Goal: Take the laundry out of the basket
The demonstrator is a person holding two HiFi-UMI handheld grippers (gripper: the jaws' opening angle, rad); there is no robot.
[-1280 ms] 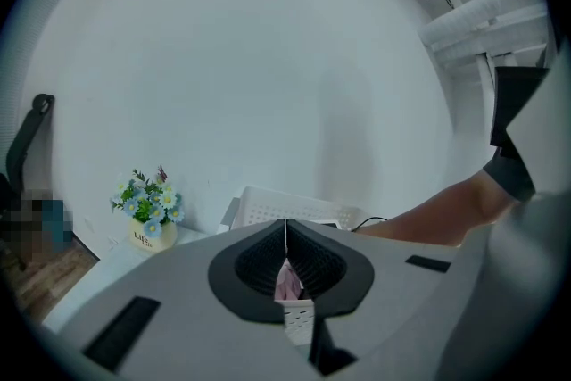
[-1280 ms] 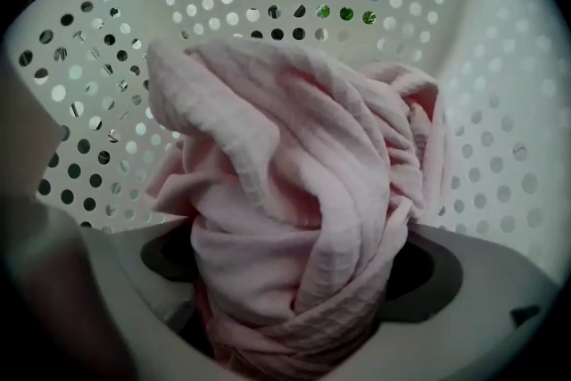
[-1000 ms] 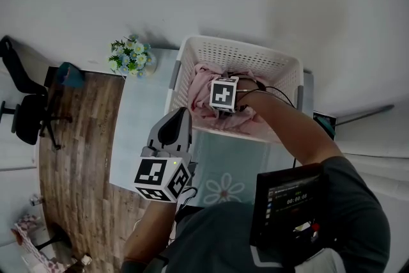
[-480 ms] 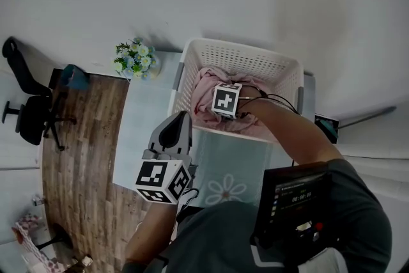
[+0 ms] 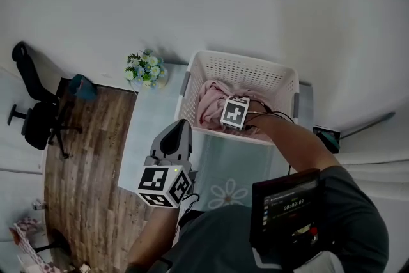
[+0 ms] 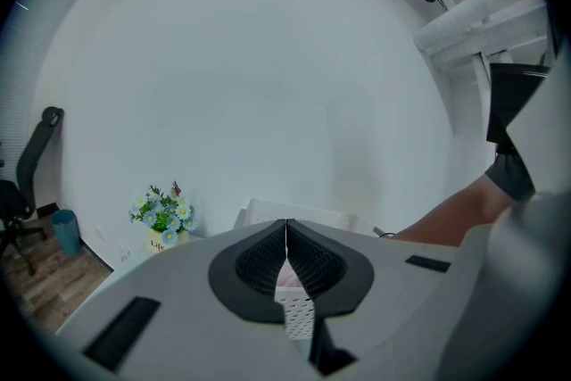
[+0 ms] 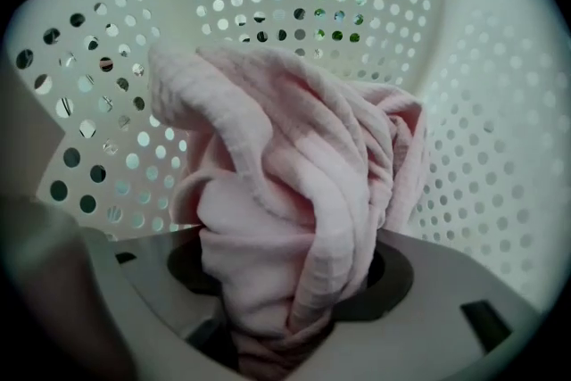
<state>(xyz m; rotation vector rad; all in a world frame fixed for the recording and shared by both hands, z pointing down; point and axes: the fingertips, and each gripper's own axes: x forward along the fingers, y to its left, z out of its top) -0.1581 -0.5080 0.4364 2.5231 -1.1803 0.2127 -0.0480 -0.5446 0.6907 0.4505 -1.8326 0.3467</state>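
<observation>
A white perforated laundry basket (image 5: 239, 61) stands on the table with a pink cloth (image 5: 209, 105) inside. My right gripper (image 5: 225, 114) reaches down into the basket, its marker cube on top of the cloth. In the right gripper view the pink cloth (image 7: 285, 192) is bunched between the jaws, which are closing on it, and its folds rise in front of the basket wall (image 7: 464, 103). My left gripper (image 5: 175, 132) hovers over the table near the basket's left side. It is shut with nothing in it (image 6: 286, 226).
A vase of flowers (image 5: 146, 67) stands at the table's far left corner, beside the basket. Left of the pale table (image 5: 153, 131) are wooden floor, a black office chair (image 5: 35, 118) and a small blue bin (image 5: 83, 86). A white wall lies behind.
The right gripper stays in the basket on the pink cloth and has shifted a little toward the near wall. The left gripper has hardly moved.
</observation>
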